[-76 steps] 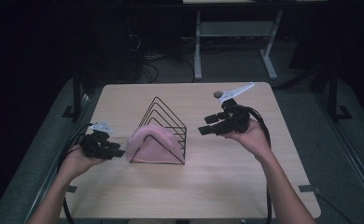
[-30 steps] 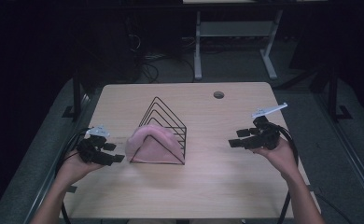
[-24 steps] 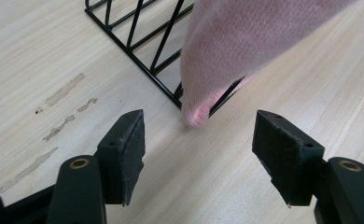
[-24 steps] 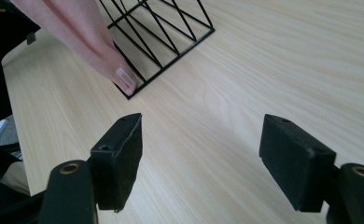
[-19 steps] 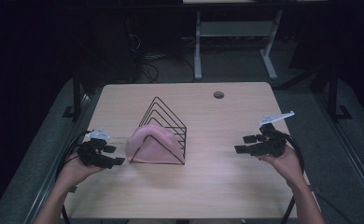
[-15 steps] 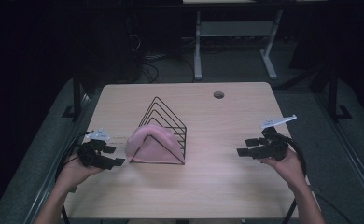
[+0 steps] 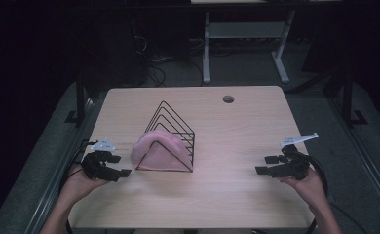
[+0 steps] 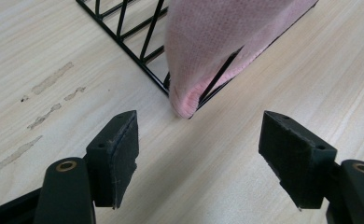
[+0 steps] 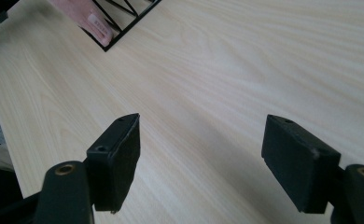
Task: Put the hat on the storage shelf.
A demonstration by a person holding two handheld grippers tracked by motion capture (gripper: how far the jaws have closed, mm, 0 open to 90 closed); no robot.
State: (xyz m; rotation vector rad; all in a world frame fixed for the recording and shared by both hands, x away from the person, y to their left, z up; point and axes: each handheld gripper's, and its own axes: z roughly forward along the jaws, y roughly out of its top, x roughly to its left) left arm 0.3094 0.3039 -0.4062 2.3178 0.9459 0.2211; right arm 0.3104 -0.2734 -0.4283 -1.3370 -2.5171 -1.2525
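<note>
Drew right hand-held gripper (image 7: pixel 270 165) back toward desk's (image 7: pixel 237 131) near right corner, jaws agape like left hand-held gripper's (image 7: pixel 118 165) beside pink cloth (image 7: pixel 155 148), soft and light-looking, draped over wire rack (image 7: pixel 176 127) mid-desk; best pinched at dangling corner.

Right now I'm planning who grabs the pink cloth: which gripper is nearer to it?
The left gripper. It sits just beside the cloth draped on the rack, jaws open toward its corner; the right gripper is far across the table.
</note>
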